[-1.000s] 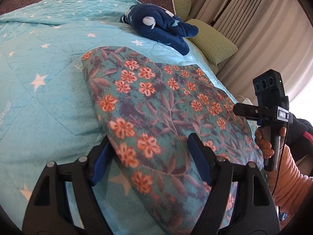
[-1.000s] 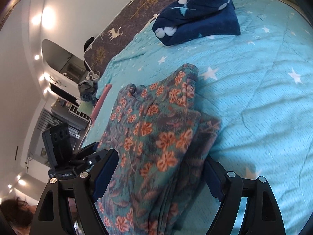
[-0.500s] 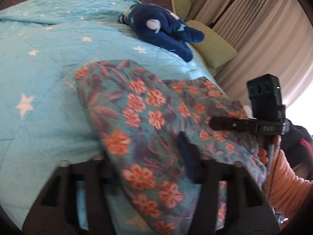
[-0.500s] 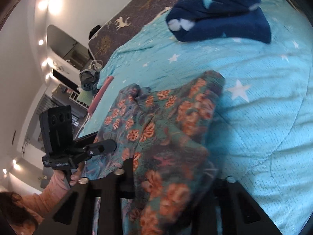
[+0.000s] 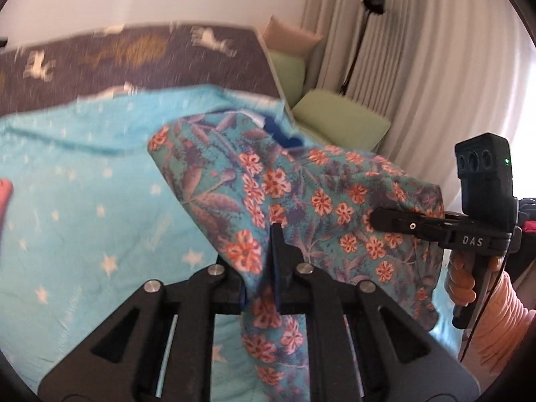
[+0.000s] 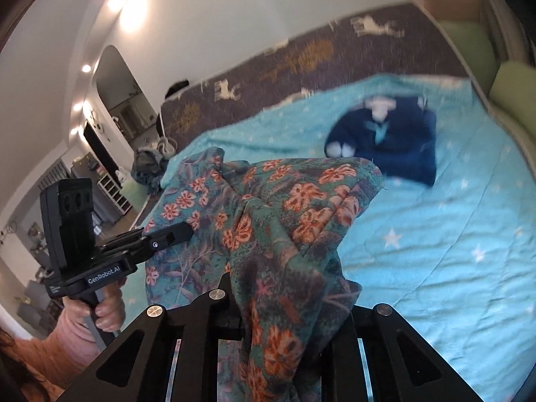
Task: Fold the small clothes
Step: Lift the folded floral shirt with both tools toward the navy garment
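A teal garment with orange flowers [image 5: 301,201] is lifted off the turquoise star bedspread [image 5: 83,201] and hangs between my two grippers. My left gripper [image 5: 264,268] is shut on one edge of it; cloth drapes over its jaws. My right gripper [image 6: 268,301] is shut on the other end of the garment [image 6: 268,217], whose folds hide its fingertips. In the left wrist view the right gripper [image 5: 385,216] pokes into the cloth from the right. In the right wrist view the left gripper [image 6: 182,231] does the same from the left.
A folded navy garment [image 6: 385,144] lies farther up the bedspread [image 6: 452,251]. A brown headboard with deer [image 5: 134,57] is behind it. Green cushions [image 5: 341,120], a floor lamp [image 5: 372,0] and curtains stand to the right of the bed.
Both grippers were open around the garment lying on the bed. They have shut on it and lifted it up, and both views now tilt toward the headboard.
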`<control>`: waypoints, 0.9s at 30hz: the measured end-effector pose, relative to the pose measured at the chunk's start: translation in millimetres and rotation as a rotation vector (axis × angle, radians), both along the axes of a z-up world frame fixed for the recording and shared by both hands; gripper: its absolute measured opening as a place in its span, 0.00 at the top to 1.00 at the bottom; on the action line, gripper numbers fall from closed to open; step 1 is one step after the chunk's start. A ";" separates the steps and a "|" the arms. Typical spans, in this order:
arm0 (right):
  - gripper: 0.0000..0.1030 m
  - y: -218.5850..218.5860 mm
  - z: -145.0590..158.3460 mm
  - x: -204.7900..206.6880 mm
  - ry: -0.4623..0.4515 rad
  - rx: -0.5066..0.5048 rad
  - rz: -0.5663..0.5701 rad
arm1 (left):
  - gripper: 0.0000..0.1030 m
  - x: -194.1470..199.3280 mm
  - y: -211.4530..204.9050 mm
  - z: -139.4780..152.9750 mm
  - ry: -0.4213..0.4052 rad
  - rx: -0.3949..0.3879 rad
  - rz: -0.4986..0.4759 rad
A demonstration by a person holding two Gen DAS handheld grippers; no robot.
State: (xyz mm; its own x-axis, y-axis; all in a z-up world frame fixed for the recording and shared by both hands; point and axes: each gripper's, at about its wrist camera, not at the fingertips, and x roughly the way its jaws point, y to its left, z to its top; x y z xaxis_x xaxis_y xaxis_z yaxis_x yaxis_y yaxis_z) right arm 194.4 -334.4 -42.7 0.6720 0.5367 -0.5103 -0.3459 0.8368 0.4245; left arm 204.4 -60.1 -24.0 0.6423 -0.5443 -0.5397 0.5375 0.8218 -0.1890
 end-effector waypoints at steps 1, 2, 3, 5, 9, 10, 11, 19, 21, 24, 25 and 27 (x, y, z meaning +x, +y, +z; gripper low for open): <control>0.83 -1.6 12.3 -9.0 -0.036 -0.001 -0.012 | 0.87 -5.7 -2.5 14.6 -0.034 0.003 -0.002; 0.83 -2.7 27.4 -19.1 -0.078 -0.004 -0.027 | 0.87 -11.2 -5.7 30.7 -0.070 0.006 -0.002; 0.83 -2.8 38.9 -26.0 -0.109 -0.011 -0.037 | 0.87 -13.2 -8.5 40.0 -0.092 0.009 -0.003; 0.83 -5.7 68.9 -39.0 -0.178 -0.034 -0.060 | 0.87 -20.3 -18.2 75.5 -0.175 0.038 -0.003; 0.83 -12.9 134.2 -51.1 -0.300 -0.073 -0.099 | 0.87 -22.0 -38.8 139.4 -0.314 0.101 0.010; 0.83 -14.4 151.2 -53.7 -0.324 -0.079 -0.107 | 0.87 -22.6 -45.2 164.6 -0.361 0.116 0.019; 0.83 -16.4 173.2 -55.9 -0.354 -0.087 -0.118 | 0.87 -23.4 -47.5 177.8 -0.386 0.121 0.023; 0.83 -26.3 319.3 -79.9 -0.571 -0.146 -0.174 | 0.87 -29.0 -74.3 325.5 -0.649 0.207 0.075; 0.83 -31.5 349.7 -74.1 -0.580 -0.130 -0.192 | 0.87 -20.9 -84.6 350.3 -0.684 0.240 0.102; 0.83 -36.3 374.9 -60.9 -0.584 -0.118 -0.208 | 0.87 -1.8 -103.1 377.4 -0.710 0.296 0.143; 0.83 -38.6 382.1 -53.4 -0.583 -0.115 -0.213 | 0.87 9.6 -110.4 383.7 -0.717 0.321 0.159; 0.83 -43.9 391.6 -33.4 -0.577 -0.117 -0.231 | 0.87 32.6 -121.3 388.9 -0.718 0.342 0.177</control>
